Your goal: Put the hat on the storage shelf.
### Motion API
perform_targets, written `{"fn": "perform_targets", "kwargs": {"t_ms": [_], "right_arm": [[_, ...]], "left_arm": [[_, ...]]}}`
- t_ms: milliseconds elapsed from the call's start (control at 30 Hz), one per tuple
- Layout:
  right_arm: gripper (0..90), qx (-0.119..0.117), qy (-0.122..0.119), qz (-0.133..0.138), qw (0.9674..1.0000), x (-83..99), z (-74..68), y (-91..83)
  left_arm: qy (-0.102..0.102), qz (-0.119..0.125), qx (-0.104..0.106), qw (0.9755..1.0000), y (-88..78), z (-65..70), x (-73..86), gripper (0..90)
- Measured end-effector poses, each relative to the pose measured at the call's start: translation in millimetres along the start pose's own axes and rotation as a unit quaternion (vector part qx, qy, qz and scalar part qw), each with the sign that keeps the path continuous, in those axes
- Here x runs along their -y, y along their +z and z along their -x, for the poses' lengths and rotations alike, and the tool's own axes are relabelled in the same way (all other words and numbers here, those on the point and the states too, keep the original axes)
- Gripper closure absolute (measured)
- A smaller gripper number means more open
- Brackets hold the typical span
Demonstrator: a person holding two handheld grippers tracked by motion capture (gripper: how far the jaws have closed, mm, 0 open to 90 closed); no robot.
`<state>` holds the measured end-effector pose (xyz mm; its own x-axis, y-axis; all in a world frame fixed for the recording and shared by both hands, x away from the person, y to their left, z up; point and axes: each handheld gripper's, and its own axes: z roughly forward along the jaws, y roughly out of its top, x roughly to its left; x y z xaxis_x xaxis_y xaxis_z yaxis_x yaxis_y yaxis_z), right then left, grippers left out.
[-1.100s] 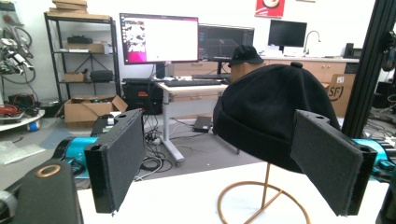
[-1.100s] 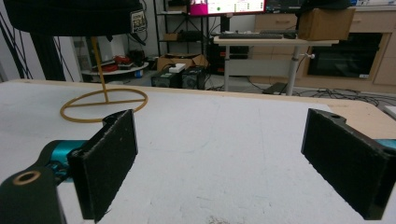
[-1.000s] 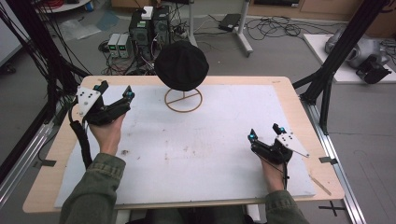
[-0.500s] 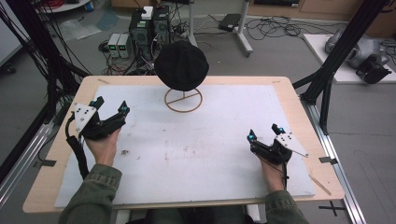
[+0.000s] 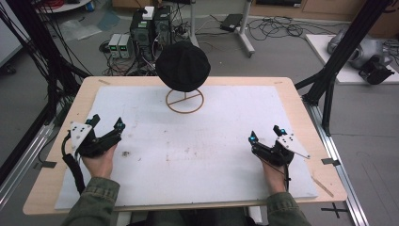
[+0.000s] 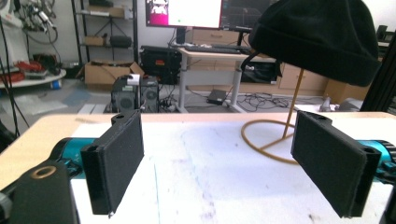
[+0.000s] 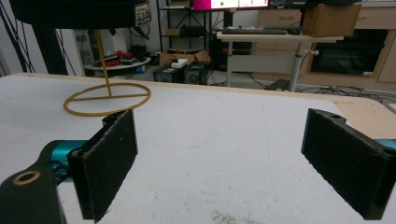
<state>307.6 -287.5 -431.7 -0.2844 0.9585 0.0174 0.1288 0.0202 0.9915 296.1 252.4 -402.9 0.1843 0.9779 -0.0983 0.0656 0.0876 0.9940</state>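
Left hand-held gripper [image 5: 104, 126] has drawn back down the worktop [image 5: 221, 141] — both wide, empty; next, likely reach for the hat [image 5: 182, 65].

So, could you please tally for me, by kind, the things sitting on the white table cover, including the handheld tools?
Black knit beanie hat: 1
Tan wire stand with a ring base: 1
Handheld two-jaw tools: 2, the left tool and the right tool, both open and holding nothing
Total: 4
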Motion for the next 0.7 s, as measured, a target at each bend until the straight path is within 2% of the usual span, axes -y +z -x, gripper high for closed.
{"fn": "perform_targets", "kwargs": {"t_ms": [133,200,300,400,467,533,600,700], "right_arm": [[9.8,0.002,0.001,0.000,1.0000,0.1,-0.4,-0.4],[9.8,0.001,0.003,-0.003,1.0000,0.2,-1.2,-0.9],[9.8,0.004,0.000,-0.003,1.0000,0.6,-1.8,-0.2],[9.8,0.008,-0.007,-0.007,0.9999,1.3,-2.5,0.2],[9.9,0.011,-0.002,-0.007,0.9999,1.2,-2.7,-0.3],[9.8,0.012,0.000,-0.005,0.9999,0.8,-2.1,-1.1],[9.8,0.012,0.001,-0.005,0.9999,0.8,-2.7,-2.5],[9.8,0.012,-0.001,-0.007,0.9999,0.9,-3.3,-3.1]], "left_arm": [[0.010,-0.009,-0.011,0.9999,-9.1,-3.2,12.2,17.4],[0.007,-0.013,-0.015,0.9998,-13.7,-5.5,18.3,17.3],[-0.009,-0.015,-0.018,0.9997,-20.2,-10.2,27.8,16.6],[-0.012,-0.016,-0.026,0.9995,-25.7,-14.0,37.1,16.5],[-0.019,-0.018,-0.031,0.9992,-27.6,-16.5,39.6,16.5],[-0.009,-0.021,-0.036,0.9991,-28.7,-17.3,43.0,16.5],[-0.015,-0.026,-0.030,0.9991,-29.1,-17.7,46.2,16.5],[-0.016,-0.019,-0.027,0.9993,-29.5,-17.1,45.0,16.5]]}}
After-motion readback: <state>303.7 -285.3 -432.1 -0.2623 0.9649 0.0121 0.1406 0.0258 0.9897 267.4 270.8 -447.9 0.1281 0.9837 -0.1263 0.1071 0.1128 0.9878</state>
